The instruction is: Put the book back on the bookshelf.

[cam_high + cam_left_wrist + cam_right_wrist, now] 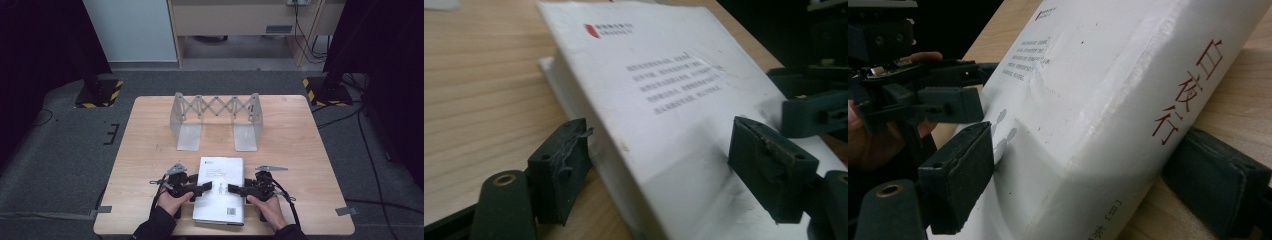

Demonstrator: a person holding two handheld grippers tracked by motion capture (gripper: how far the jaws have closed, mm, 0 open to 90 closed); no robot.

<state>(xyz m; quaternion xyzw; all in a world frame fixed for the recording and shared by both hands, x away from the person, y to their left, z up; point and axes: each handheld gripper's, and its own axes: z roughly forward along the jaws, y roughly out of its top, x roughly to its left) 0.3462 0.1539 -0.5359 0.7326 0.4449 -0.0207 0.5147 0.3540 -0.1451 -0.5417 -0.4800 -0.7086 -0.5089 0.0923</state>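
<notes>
A white book (pixel 219 189) lies flat on the near edge of the wooden worktop (pixel 300 150), cover up, and the person has a tool at each of its long sides. The left tool (pixel 202 189) comes in from the fore-edge side; in the left gripper view one pad (pixel 560 167) sits low against the page block while the other (pixel 769 165) rests on the cover, so the jaws straddle the book's thickness. They look fairly wide — no firm pinch shows, and I would call this tool open around the book, not clamped.

The right tool (pixel 235 189) takes the spine side. In the right gripper view one pad (pixel 960 172) presses on the cover and the other (pixel 1215 175) is tucked beneath the spine with its red lettering, the book slightly tipped off the wood there. That reads as a grip, though the contact under the spine is partly hidden, so it may be only a light one.

Taking both sides at once makes sense for a thick, floppy paperback: one-sided lifting would let it sag or swing open. Farther back stands an expandable metal book rack (pixel 216 120), empty, well apart from the book — probably where it is meant to stand upright.
</notes>
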